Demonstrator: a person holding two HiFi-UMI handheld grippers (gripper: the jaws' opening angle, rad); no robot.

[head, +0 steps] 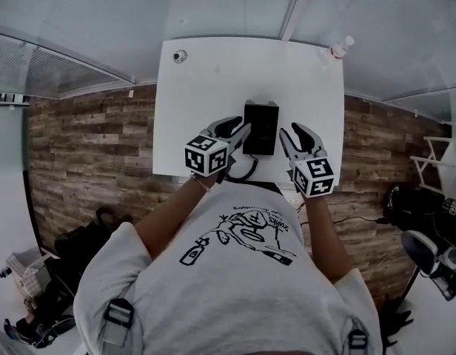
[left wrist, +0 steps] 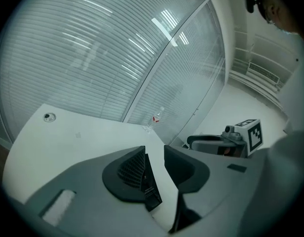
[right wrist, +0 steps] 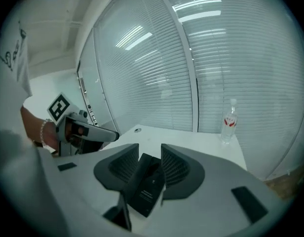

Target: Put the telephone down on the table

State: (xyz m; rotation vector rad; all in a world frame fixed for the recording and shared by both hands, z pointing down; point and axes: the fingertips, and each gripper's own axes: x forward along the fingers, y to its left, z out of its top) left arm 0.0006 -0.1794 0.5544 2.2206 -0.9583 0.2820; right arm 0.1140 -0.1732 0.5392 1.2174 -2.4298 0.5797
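A black telephone (head: 260, 128) lies flat on the white table (head: 206, 95), near its front edge. My left gripper (head: 245, 126) hovers at the phone's left side and my right gripper (head: 291, 132) at its right side. In the left gripper view the jaws (left wrist: 154, 154) stand narrowly apart, with the telephone's edge (left wrist: 151, 189) and bare table showing through the gap. In the right gripper view the jaws (right wrist: 149, 149) are also slightly apart, and the telephone (right wrist: 147, 186) shows through them on the table below. Neither gripper presses on it.
A water bottle (head: 339, 48) stands at the table's far right corner, and a small round fitting (head: 180, 56) sits at the far left. A black cord (head: 246, 170) hangs over the front edge. Blind-covered glass walls back the table. Bags lie on the wooden floor (head: 87, 146).
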